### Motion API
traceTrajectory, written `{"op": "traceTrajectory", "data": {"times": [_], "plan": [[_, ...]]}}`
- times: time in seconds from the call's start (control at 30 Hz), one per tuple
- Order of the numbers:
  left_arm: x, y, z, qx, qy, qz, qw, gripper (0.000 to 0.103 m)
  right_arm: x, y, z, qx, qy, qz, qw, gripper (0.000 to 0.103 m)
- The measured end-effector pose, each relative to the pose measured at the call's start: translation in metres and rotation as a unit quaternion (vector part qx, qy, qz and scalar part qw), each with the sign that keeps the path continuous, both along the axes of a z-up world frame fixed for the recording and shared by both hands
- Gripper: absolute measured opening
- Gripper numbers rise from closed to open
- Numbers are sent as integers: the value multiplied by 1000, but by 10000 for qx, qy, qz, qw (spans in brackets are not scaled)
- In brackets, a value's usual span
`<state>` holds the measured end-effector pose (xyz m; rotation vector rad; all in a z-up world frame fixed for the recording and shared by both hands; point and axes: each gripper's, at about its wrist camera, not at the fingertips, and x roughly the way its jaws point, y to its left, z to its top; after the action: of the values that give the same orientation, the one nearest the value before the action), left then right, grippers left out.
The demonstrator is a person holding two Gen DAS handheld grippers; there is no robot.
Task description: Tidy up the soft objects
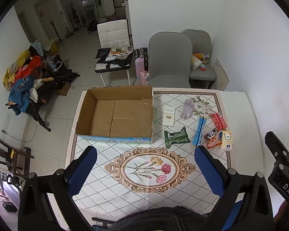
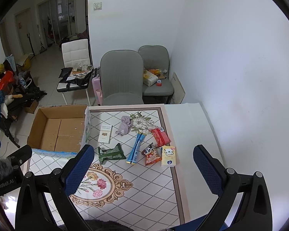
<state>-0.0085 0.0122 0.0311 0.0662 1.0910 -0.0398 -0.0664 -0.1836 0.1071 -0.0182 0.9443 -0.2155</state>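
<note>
On the floral-printed tablecloth (image 1: 154, 192), an open brown cardboard box (image 1: 115, 113) sits empty at left. Both black grippers with blue textured pads, left gripper (image 1: 145, 170) and right gripper (image 2: 143, 169), hover spread wide, holding nothing. Right of the box lie a crumpled lilac cloth (image 2: 124, 128), green foil packet (image 2: 111, 154), blue stick sachet (image 2: 135, 148), red pouch (image 2: 160, 136), panda-print packet (image 2: 151, 155) and yellow tissue pack (image 2: 168, 156).

1. The left wrist camera looks down and forward from above the near edge of the flower-patterned tablecloth (image 1: 150, 168), centred nearer the open brown cardboard box (image 1: 115, 113).
2. The right wrist camera looks the same way from further right.
3. Both views share the box (image 2: 57, 129), the small packets and two grey chairs (image 2: 121, 80).
</note>
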Motion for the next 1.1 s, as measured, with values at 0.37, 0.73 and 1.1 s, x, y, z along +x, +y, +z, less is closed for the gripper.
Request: {"op": "traceTrajectory", "data": {"times": [0.37,0.73,1.1], "plan": [[-2,-3,3,-9,-43,-9,10000,103,-5,-4,5,27,-42,20,10000,103],[-3,-4,4,-18,-55,-3,10000,103,-8,-6,9,23,-79,17,10000,103],[-5,-3,8,-31,-110,10,9999,103,-14,-7,12,30,-130,30,9999,103]]}}
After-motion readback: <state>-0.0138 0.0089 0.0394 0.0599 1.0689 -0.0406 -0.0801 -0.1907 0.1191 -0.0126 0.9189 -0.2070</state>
